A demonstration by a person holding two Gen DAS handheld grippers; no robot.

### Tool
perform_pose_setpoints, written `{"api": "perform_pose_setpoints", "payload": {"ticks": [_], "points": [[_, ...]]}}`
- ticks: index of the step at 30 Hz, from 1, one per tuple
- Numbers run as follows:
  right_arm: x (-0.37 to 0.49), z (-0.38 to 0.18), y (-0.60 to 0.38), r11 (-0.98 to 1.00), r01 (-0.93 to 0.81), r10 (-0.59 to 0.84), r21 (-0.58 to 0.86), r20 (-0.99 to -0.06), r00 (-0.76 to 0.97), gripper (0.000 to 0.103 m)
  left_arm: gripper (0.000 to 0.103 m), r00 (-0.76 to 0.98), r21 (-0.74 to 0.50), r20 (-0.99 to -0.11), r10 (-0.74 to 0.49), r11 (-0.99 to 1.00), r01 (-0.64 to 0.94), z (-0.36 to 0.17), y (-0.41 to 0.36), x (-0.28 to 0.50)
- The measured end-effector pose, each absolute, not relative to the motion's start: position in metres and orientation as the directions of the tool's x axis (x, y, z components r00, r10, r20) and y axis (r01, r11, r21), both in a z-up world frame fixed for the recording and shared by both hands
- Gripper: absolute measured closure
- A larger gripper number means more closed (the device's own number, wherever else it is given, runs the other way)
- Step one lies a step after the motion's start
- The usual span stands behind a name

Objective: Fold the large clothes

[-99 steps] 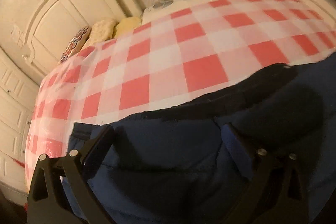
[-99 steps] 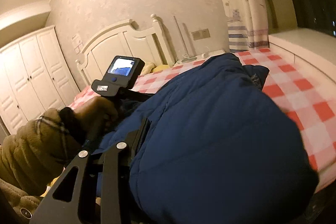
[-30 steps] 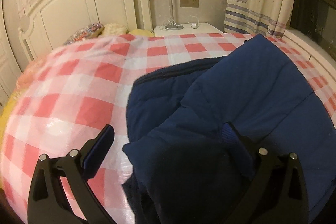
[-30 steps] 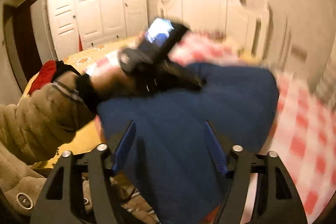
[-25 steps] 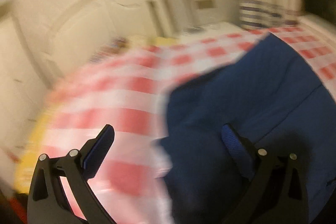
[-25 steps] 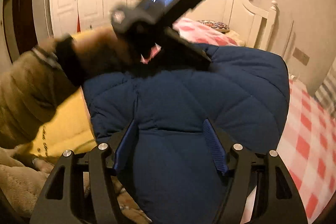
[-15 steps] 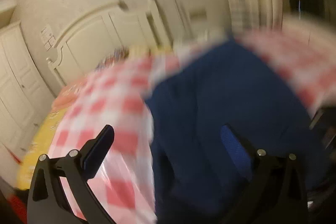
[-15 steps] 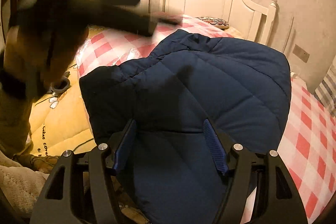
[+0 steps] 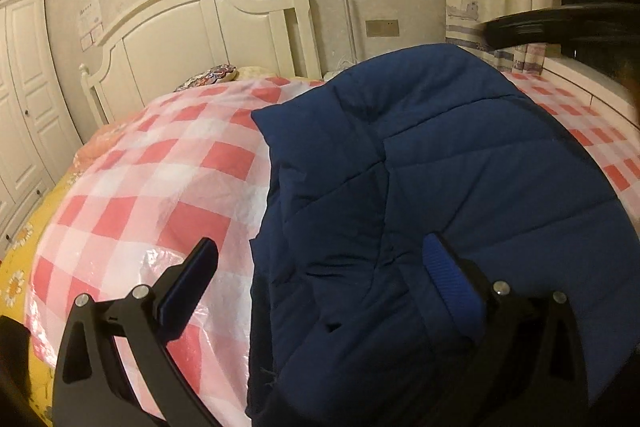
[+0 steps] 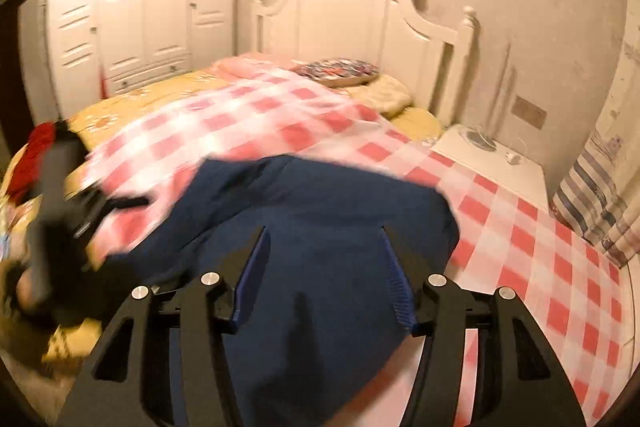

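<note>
Warm, yellowish indoor light fills both views, dim toward the dark vignetted corners. The left wrist view is fairly sharp; the quilted navy-blue padded jacket (image 9: 440, 195) shows soft shadowed folds, and the glossy red-and-white checked plastic sheet (image 9: 160, 187) carries faint glare. The right wrist view is motion-blurred, worst at its left edge. Fisheye distortion bows the cream wooden headboard (image 9: 200, 27).
</note>
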State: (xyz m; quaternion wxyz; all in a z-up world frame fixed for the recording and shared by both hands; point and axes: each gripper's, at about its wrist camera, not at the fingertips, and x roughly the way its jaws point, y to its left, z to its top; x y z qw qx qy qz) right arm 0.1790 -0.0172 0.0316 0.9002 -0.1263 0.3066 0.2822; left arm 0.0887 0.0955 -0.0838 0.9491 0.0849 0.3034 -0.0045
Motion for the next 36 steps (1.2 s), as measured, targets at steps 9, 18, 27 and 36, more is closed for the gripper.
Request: {"api": "perform_pose_setpoints", "payload": {"ticks": [9, 18, 27, 36], "points": [[0.257, -0.041, 0.014, 0.826, -0.563, 0.335, -0.024, -0.783, 0.524, 0.049, 0.002, 0.784, 0.101, -0.621, 0.015, 0.993, 0.061, -0.084, 0.105, 0.097], [0.253, -0.045, 0.017, 0.828, -0.558, 0.31, -0.054, -0.785, 0.536, 0.049, 0.004, 0.859, 0.121, -0.512, -0.002, 0.99, 0.075, 0.005, 0.089, 0.112], [0.263, -0.031, -0.009, 0.814, -0.565, 0.456, 0.136, -0.751, 0.477, 0.05, 0.01, 0.696, 0.026, -0.71, -0.11, 0.983, 0.182, -0.066, 0.092, 0.193], [0.275, -0.022, -0.023, 0.911, -0.412, 0.262, -0.022, -0.74, 0.619, 0.049, 0.002, 0.702, 0.015, -0.706, -0.093, 0.989, 0.146, -0.072, 0.096, 0.194]]}}
